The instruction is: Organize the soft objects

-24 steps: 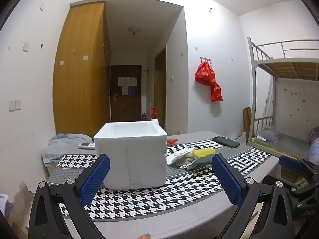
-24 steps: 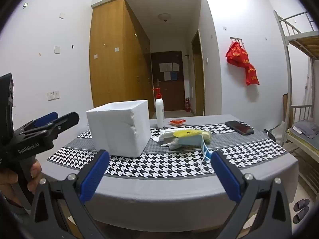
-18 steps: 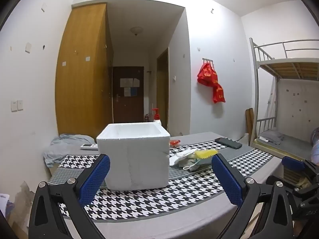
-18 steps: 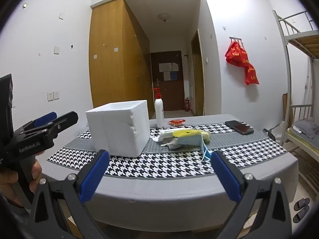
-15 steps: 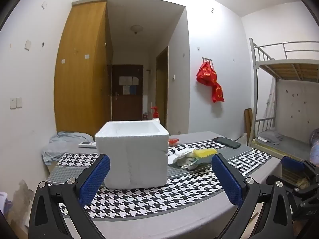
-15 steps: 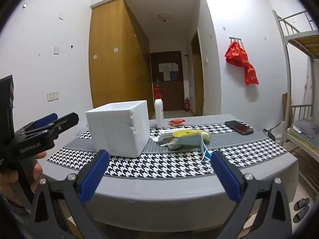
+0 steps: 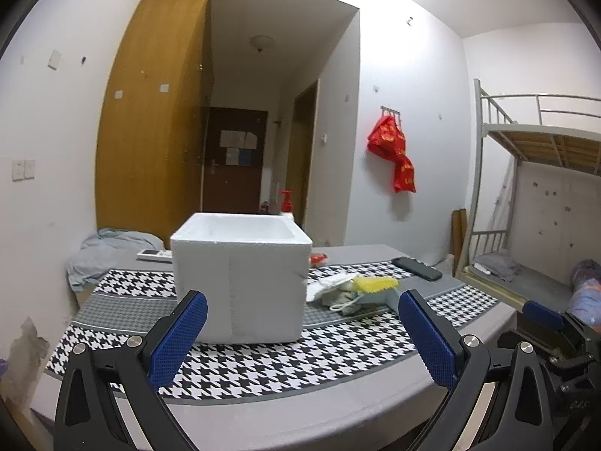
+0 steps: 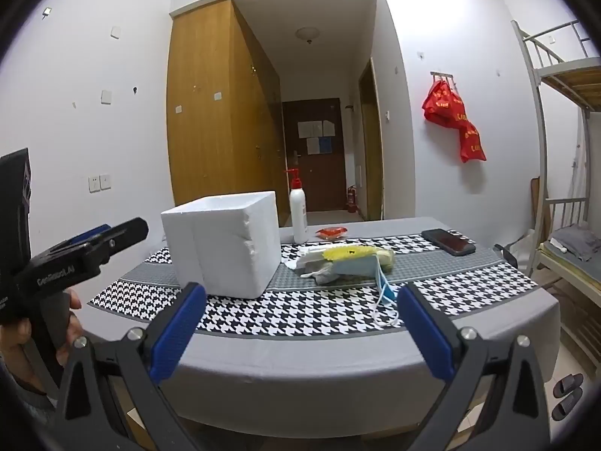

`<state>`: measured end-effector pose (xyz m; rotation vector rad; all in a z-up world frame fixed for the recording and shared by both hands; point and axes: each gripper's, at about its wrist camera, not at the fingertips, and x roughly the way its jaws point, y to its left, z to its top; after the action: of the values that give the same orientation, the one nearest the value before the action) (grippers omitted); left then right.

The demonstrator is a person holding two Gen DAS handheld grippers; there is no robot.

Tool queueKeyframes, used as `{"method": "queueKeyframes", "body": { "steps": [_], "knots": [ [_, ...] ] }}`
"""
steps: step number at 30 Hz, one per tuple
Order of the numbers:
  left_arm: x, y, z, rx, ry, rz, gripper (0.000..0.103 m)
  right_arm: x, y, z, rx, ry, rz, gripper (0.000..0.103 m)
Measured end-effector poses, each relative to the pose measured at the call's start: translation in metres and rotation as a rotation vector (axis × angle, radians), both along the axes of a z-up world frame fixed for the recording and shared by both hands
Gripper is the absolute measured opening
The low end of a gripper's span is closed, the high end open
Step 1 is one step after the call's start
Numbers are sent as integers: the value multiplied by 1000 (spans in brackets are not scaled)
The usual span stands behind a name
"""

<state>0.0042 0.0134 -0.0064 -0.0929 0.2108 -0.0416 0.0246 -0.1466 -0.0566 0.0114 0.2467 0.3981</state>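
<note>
A white foam box [image 7: 240, 278] [image 8: 223, 246] stands open-topped on the houndstooth table runner [image 7: 263, 360]. To its right lies a pile of soft things [image 7: 357, 291] [image 8: 345, 261]: a yellow cloth [image 8: 347, 252], white and grey rags and a blue face mask [image 8: 383, 285]. My left gripper [image 7: 300, 338] is open and empty, held short of the table's near edge, facing the box. My right gripper [image 8: 300, 332] is open and empty, further back, facing box and pile. The left gripper's body [image 8: 75, 251] shows at the left of the right wrist view.
A pump bottle [image 8: 298, 214] and a red packet [image 8: 331, 231] stand behind the pile. A black phone [image 8: 447, 241] lies at the right. A remote [image 7: 154, 253] and a grey cloth [image 7: 109, 248] lie at the far left. A bunk bed [image 7: 533, 203] stands right.
The left wrist view has shifted slightly, with the box sitting a touch lower and nearer. The right gripper has barely moved. Both stay open.
</note>
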Motion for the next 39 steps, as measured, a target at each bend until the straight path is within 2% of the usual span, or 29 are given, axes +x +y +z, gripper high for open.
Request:
{"method": "queueKeyframes", "body": {
  "steps": [6,39],
  "knots": [
    [-1,-6,-2,32,-10,14,102,-1,0,-1,-1,-4,1,103],
    [1,-9,2,57,-12,52,102,-3,-2,5,-18,-9,-12,103]
  ]
}}
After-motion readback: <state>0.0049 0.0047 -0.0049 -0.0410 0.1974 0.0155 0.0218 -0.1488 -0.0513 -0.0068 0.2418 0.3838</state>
